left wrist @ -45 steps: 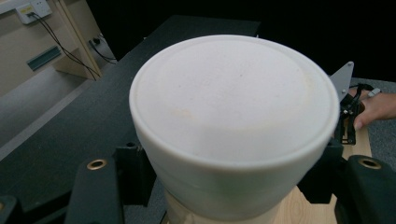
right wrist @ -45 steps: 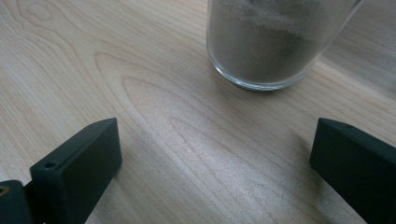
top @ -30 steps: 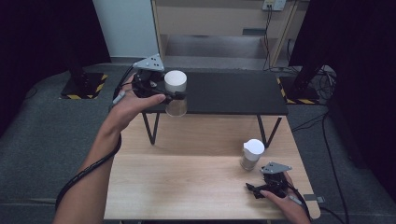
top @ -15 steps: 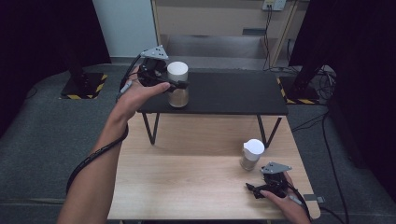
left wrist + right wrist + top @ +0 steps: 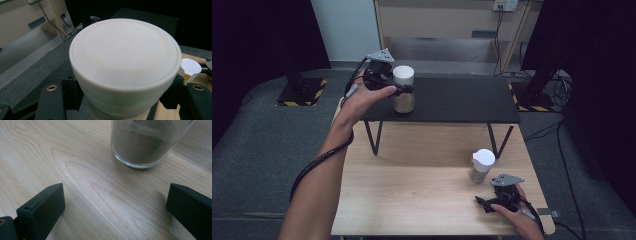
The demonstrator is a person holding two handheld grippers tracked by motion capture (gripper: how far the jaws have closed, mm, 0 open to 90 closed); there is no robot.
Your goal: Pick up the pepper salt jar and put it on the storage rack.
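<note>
Left claw (image 5: 398,90) clamped on jar (image 5: 403,90) just under white lid; jar carried farther back over last second, now at shelf (image 5: 452,102) left end, base at or just above surface, cannot tell which. Reads as placing step nearly done; release likely next. Right claw (image 5: 484,204) open, empty, resting near table (image 5: 412,185) front-right corner; second jar (image 5: 482,165) just beyond it, untouched.

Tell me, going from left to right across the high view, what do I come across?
Left gripper → white-lidded jar it holds over the black shelf → second jar on the wooden table → right gripper.
</note>
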